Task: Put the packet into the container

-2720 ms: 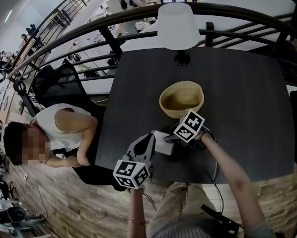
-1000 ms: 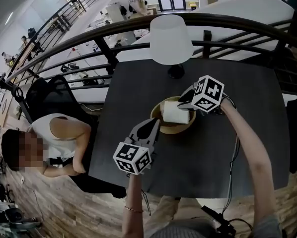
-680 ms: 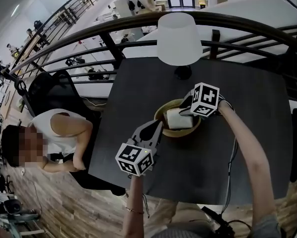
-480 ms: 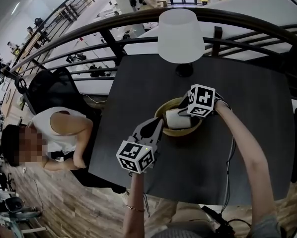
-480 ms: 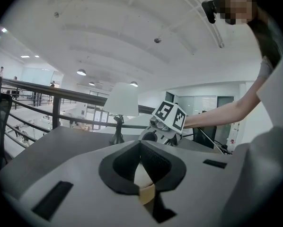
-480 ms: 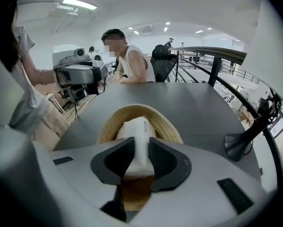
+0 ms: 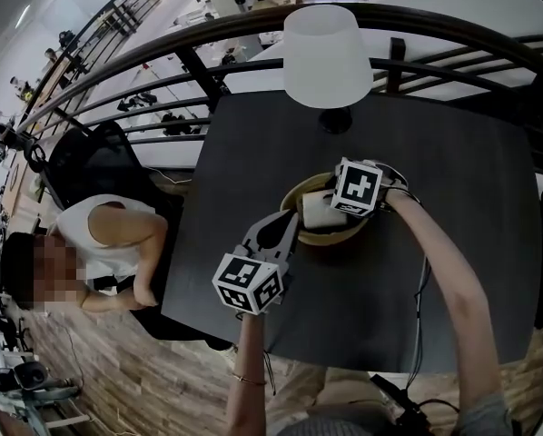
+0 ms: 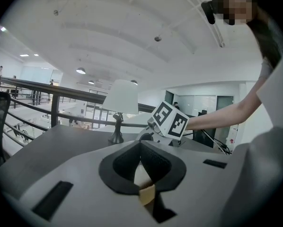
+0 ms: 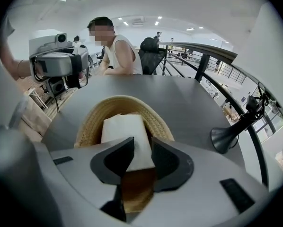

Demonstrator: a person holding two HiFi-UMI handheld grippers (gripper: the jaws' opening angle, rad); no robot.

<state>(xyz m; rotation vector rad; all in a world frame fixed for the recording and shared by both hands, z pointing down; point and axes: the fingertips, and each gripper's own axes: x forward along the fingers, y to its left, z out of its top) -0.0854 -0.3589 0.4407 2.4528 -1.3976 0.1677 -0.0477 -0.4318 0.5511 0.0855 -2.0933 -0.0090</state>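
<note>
**Packet Inside Basket Rim, Right Gripper Clamped**

1. Reference. I take the basket (image 7: 330, 236) as my landmark. It is a round woven bowl standing upright on the dark table (image 7: 453, 243).

2. Right gripper. My right gripper (image 9: 139, 148) hangs directly above the basket and points steeply down into it. In the right gripper view its jaws are clamped on the near end of the packet (image 9: 122, 131), with a pad pressing on each side.

3. Packet. The packet is white, flat and rectangular. It lies within the outline of the basket's rim, and its free end reaches toward the basket's far wall. I cannot tell whether that end touches the basket's floor.

4. Left gripper. My left gripper (image 7: 283, 227) sits just beside the basket's near-left rim and points toward it, close to level. In the left gripper view its jaw tips meet, and they grip nothing. The right gripper's marker cube shows just beyond them. I cannot tell whether the tips touch the basket.

5. Surroundings.
- A lamp (image 7: 321, 48) with a white shade stands beyond the basket, near the table's far edge.
- A dark railing (image 7: 162, 53) curves past the table, farther from the basket than the lamp.
- A person (image 7: 117, 234) in a white sleeveless top sits well to the left of the basket, off the table's edge.
</note>
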